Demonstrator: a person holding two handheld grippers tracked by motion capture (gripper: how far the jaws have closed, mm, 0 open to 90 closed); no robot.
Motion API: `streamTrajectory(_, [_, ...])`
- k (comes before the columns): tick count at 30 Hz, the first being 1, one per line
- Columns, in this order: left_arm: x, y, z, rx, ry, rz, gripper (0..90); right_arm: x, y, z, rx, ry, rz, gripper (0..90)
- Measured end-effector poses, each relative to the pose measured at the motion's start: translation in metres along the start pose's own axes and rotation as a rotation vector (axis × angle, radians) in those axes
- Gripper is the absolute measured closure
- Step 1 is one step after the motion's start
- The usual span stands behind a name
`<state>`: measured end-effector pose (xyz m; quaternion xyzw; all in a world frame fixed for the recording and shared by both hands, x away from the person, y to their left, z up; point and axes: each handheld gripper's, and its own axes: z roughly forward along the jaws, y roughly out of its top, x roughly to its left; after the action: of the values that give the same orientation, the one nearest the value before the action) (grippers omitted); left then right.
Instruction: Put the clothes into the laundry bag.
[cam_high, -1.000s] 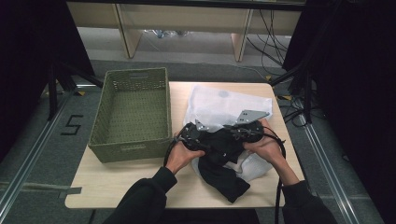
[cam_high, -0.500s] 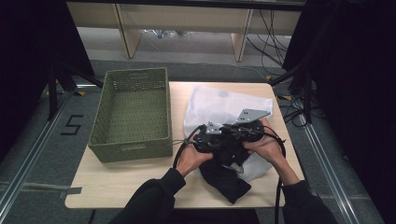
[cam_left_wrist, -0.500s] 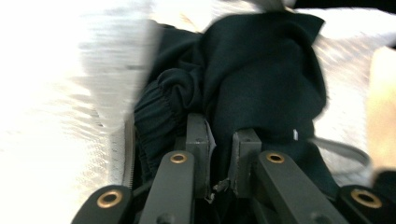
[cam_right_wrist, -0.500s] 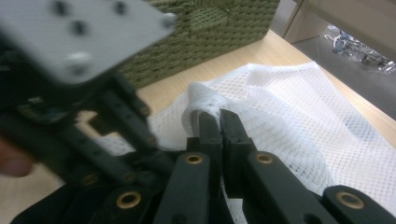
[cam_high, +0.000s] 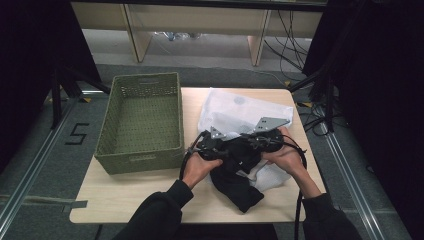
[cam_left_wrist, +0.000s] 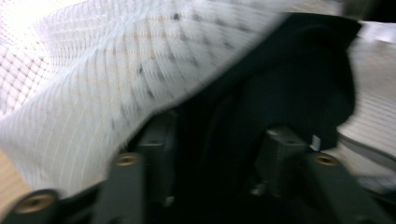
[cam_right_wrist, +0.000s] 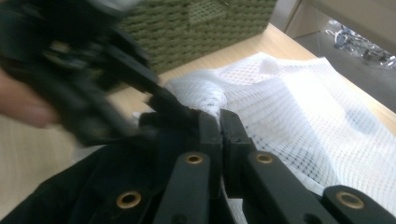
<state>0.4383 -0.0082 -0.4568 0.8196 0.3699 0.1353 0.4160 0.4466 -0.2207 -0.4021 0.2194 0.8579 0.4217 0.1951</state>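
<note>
Grippers meet over the middle of the wooden table (cam_high: 125, 200), both worked into a white mesh bag (cam_high: 240, 112) and a black garment (cam_high: 235, 185).

Right gripper (cam_right_wrist: 221, 125): jaws pressed together, almost no gap, with the white mesh bunched at their tips. Appears clamped on a fold of the bag. In the high view the right gripper (cam_high: 262, 140) sits at the bag's near edge, held by the right hand (cam_high: 287, 157).

Left gripper (cam_left_wrist: 215, 140): jaws stand apart in its own view, dark cloth filling the space between them, mesh draped over the upper left. View is blurred; whether the jaws bear on the cloth cannot be told. From above, the left gripper (cam_high: 212, 145) lies just beside the right one, left hand (cam_high: 197, 167) under it.

Garment: partly under the mesh, its lower end spilling out toward the person's side of the table. Bag spreads back toward the far right corner.

Green woven basket (cam_high: 140, 120) stands on the table's left part, just beside the left gripper.

Surroundings: grey floor with a "5" marking (cam_high: 77, 134) at left, light wooden shelving (cam_high: 200, 20) beyond the table, cables (cam_high: 295, 35) trailing at right, dark curtains either side.
</note>
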Motion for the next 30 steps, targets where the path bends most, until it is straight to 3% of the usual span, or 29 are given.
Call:
streamTrajectory(2, [-0.006, 0.000, -0.010, 0.009, -0.009, 0.004, 38.2, -0.003, -0.001, -0.001, 0.006, 0.001, 0.015, 89.8])
streamTrajectory(4, [-0.014, -0.002, -0.023, 0.006, -0.048, 0.016, 35.0, -0.004, -0.002, -0.002, 0.002, -0.006, 0.013, 89.7])
streamTrajectory(8, [-0.036, -0.014, -0.042, 0.037, -0.128, 0.107, 30.2, -0.004, -0.002, -0.002, 0.001, -0.010, 0.017, 89.6])
streamTrajectory(9, [-0.040, -0.017, -0.043, 0.055, -0.165, 0.117, 29.9, -0.003, -0.002, -0.002, 0.007, -0.005, 0.018, 89.6])
streamTrajectory(11, [-0.052, -0.026, -0.040, 0.083, -0.237, 0.104, 28.0, -0.002, -0.001, -0.001, 0.004, -0.007, 0.004, 89.5])
streamTrajectory(12, [-0.059, -0.032, -0.037, 0.096, -0.248, 0.143, 27.0, -0.002, -0.001, -0.001, 0.006, -0.005, 0.005, 89.5])
streamTrajectory(13, [-0.062, -0.035, -0.034, 0.111, -0.250, 0.169, 26.7, -0.001, -0.001, -0.001, 0.012, -0.003, 0.014, 89.5])
streamTrajectory(14, [-0.064, -0.038, -0.029, 0.158, -0.256, 0.243, 25.7, -0.002, 0.000, -0.001, 0.008, -0.001, 0.000, 89.5])
streamTrajectory(16, [-0.067, -0.042, -0.019, 0.189, -0.265, 0.263, 22.1, -0.001, 0.000, 0.000, 0.013, 0.002, 0.005, 89.4])
streamTrajectory(18, [-0.066, -0.044, -0.010, 0.207, -0.252, 0.281, 24.2, 0.001, -0.001, 0.000, 0.017, 0.006, 0.019, 89.3])
streamTrajectory(20, [-0.064, -0.044, -0.004, 0.224, -0.269, 0.311, 47.7, -0.001, -0.001, 0.002, 0.013, 0.000, 0.003, 89.3])
streamTrajectory(21, [-0.064, -0.042, -0.003, 0.210, -0.280, 0.295, 63.4, -0.001, -0.001, 0.002, 0.012, 0.004, -0.003, 89.3])
streamTrajectory(23, [-0.061, -0.034, -0.005, 0.192, -0.288, 0.287, 80.2, -0.001, -0.001, 0.002, 0.011, 0.003, -0.005, 89.3])
streamTrajectory(26, [-0.053, -0.011, -0.018, 0.135, -0.243, 0.285, 87.4, -0.002, -0.001, 0.000, 0.007, -0.006, 0.005, 89.4])
streamTrajectory(27, [-0.054, -0.006, -0.019, 0.085, -0.225, 0.244, 87.7, -0.002, -0.001, -0.001, 0.007, -0.006, 0.007, 89.5])
streamTrajectory(29, [-0.047, 0.007, -0.023, 0.044, -0.159, 0.242, 87.7, -0.002, 0.000, -0.002, 0.012, 0.010, 0.013, 89.5])
streamTrajectory(30, [-0.042, 0.013, -0.022, 0.035, -0.124, 0.231, 87.8, -0.002, 0.000, -0.003, 0.004, -0.006, 0.008, 89.6])
